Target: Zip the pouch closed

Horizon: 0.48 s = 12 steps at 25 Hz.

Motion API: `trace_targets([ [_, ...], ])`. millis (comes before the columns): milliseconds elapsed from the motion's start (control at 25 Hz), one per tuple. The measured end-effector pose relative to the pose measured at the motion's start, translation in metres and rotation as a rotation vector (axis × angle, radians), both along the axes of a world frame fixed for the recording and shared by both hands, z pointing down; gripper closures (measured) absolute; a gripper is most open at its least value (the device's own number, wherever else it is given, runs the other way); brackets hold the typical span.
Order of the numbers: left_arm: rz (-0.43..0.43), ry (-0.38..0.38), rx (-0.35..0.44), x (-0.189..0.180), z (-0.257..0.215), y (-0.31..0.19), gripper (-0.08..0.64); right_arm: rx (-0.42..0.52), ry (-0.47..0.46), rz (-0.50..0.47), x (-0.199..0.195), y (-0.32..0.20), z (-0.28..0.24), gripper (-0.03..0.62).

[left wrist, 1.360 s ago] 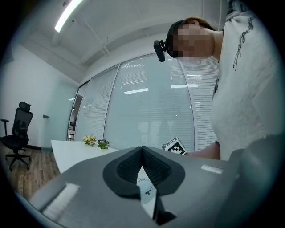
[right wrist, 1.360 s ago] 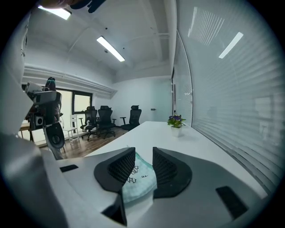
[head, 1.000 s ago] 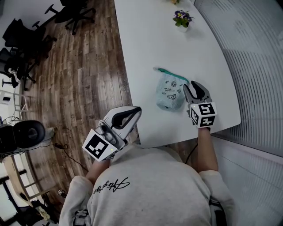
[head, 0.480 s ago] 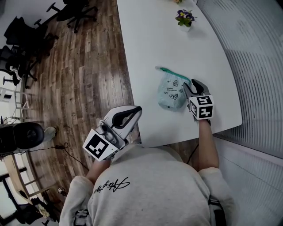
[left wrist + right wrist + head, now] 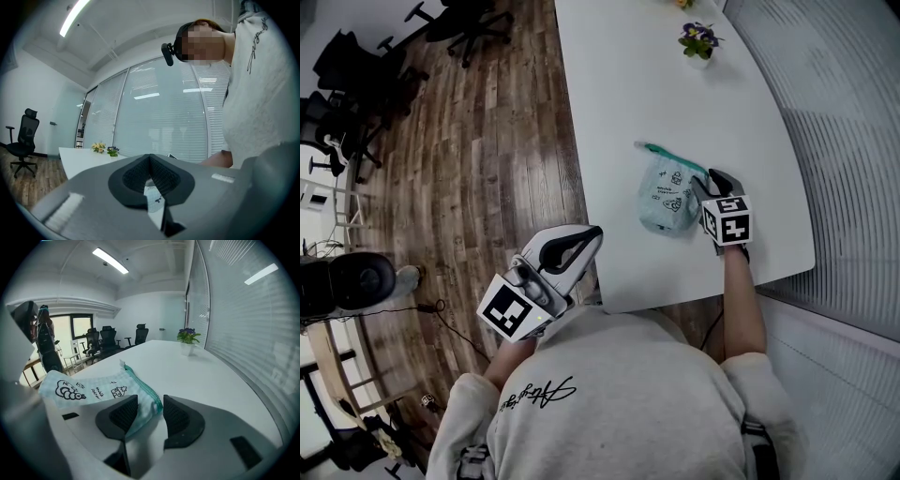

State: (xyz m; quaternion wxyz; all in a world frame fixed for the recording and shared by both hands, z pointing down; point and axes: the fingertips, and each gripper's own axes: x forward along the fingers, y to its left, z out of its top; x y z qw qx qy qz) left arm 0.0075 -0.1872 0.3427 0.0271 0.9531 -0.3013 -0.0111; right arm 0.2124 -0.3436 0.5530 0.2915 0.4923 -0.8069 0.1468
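Observation:
A pale teal checked pouch (image 5: 667, 197) with small drawings lies on the white table (image 5: 628, 84), its green zipper (image 5: 670, 157) running along the far edge. My right gripper (image 5: 717, 180) sits at the pouch's right end, angled down. In the right gripper view its jaws have just been opening and stand wide, with the pouch's zipper corner (image 5: 149, 397) between the pads, not pressed. My left gripper (image 5: 589, 234) is shut and empty, held level off the table's near left corner. In the left gripper view (image 5: 150, 157) a bit of the pouch (image 5: 153, 196) shows behind the jaws.
A small potted flower (image 5: 697, 42) stands at the table's far end, also visible ahead in the right gripper view (image 5: 187, 341). The table's near edge (image 5: 694, 286) runs just under my right wrist. Wooden floor with office chairs (image 5: 459, 23) lies to the left, window blinds (image 5: 844, 141) to the right.
My right gripper has sunk toward the table and closed in on the pouch's right end. The left gripper has stayed where it was.

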Motion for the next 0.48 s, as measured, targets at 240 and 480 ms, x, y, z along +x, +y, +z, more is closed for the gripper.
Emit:
trace_targets([
  [240, -0.005, -0.001, -0.001, -0.0029, -0.0015, 0.0021, 0.558, -0.028, 0.061, -0.002, -0.0020, 0.0003, 0.0046, 0.425],
  [480, 0.000, 0.002, -0.001, 0.0002, 0.0007, -0.0008, 0.558, -0.025, 0.076, -0.017, -0.0020, -0.0029, 0.0079, 0.430],
])
